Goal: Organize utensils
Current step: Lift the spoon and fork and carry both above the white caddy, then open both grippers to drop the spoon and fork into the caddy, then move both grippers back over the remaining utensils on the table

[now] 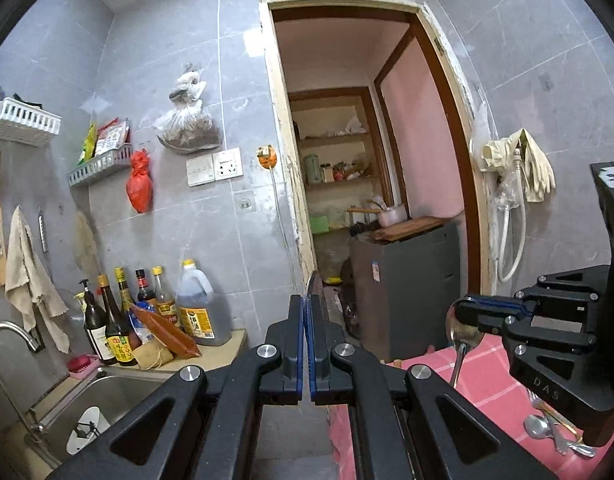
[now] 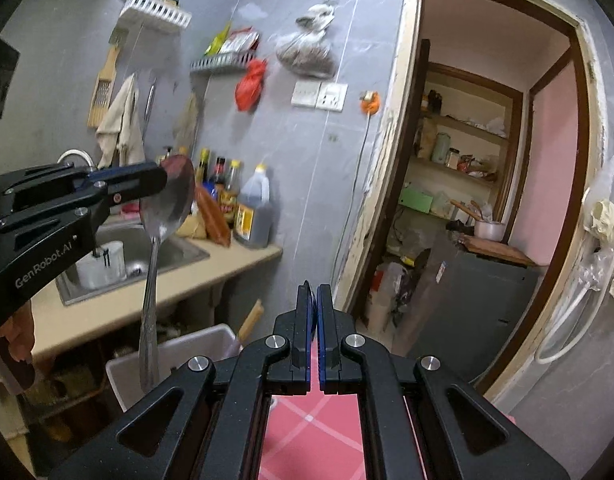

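Two spoons are off the table, one in each set of tongs. The left tongs (image 2: 161, 180) are clenched on the bowl of the left spoon (image 2: 167, 204), at the middle left of the right wrist view, and its handle hangs straight down in front of the counter. The right tongs (image 1: 461, 312) pinch the bowl of the right spoon (image 1: 465, 334) at the lower right of the left wrist view, with the handle dangling over the pink cloth (image 1: 487, 392). In each camera's own view, only a thin dark edge shows between the closed fingers.

More loose cutlery (image 1: 547, 432) lies on the cloth at the lower right corner. A white cup (image 2: 101, 266) stands in the sink (image 2: 195, 254) at the left, and it looks like the likely holder.

A grip on a smooth, curved bowl is a slippery one, so both should probably travel slowly and without wrist rolls. It seems best to lower one handle into the cup at a time, keeping the tongs well apart. Let go only once the handle tip is inside the rim.
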Action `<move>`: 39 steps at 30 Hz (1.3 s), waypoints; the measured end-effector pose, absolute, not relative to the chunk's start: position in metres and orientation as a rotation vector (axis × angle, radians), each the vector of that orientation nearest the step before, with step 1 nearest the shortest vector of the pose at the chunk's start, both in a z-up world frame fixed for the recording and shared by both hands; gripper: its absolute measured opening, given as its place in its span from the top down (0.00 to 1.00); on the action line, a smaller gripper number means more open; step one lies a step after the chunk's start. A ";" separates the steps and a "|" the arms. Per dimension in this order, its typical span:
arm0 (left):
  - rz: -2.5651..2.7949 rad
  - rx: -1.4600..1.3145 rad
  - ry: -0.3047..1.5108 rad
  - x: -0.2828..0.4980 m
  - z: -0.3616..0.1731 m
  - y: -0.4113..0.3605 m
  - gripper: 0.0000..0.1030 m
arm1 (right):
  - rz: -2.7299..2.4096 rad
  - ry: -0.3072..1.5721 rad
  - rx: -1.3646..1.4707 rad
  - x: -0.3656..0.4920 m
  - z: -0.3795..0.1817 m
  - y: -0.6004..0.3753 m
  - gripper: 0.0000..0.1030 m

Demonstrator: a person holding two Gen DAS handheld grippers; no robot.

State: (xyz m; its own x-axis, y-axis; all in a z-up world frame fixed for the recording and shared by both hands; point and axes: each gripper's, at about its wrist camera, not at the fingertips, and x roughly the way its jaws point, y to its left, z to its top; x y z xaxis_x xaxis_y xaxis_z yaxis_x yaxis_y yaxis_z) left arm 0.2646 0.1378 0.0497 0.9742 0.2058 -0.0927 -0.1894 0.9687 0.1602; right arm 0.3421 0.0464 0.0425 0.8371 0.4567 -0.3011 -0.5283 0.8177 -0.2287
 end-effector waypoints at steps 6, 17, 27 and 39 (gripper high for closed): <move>0.196 0.159 0.113 0.262 0.021 0.132 0.98 | 0.562 0.276 -0.303 0.343 0.024 0.044 0.98; 0.086 0.063 0.237 0.261 -0.007 0.138 0.97 | 0.641 0.341 -0.283 0.343 0.002 0.041 0.97; -0.084 -0.270 0.317 0.255 -0.007 0.170 0.87 | 0.706 0.390 -0.071 0.348 0.001 0.009 0.66; 0.040 -0.227 0.244 0.243 0.016 0.132 0.08 | 0.479 0.237 0.078 0.323 0.023 -0.077 0.03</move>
